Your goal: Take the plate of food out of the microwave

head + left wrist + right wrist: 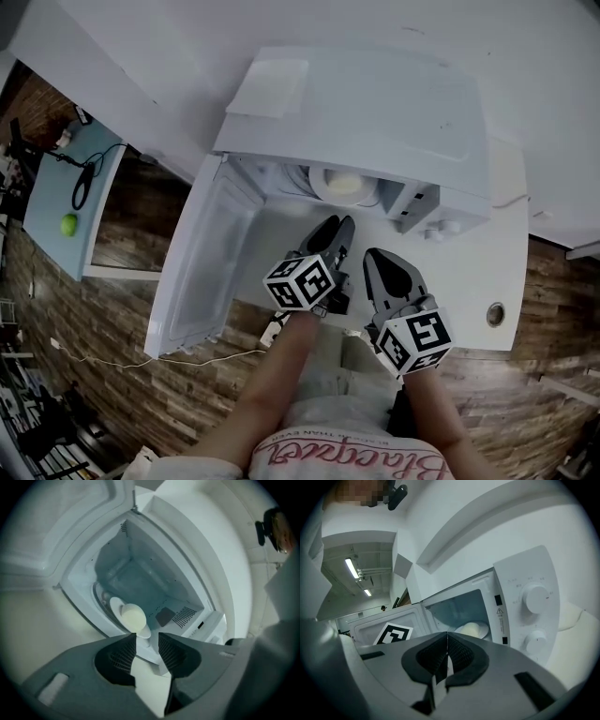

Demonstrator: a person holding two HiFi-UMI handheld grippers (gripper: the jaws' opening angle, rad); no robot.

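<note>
White plate of food [317, 184] sits inside the open microwave [375, 103].

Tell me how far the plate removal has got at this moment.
Done: the microwave door is swung open. In hand: the left gripper, jaws apart and empty, points at the plate of food inside. Left: grip the plate and bring it out; the right gripper is shut on nothing.

White table [497, 272] on wood-plank floor [112, 309]. Left of the table: light-blue desk [52, 211] carrying a green ball [68, 224] and a black cable [82, 186]. Strip lights [351, 568] on the ceiling.
</note>
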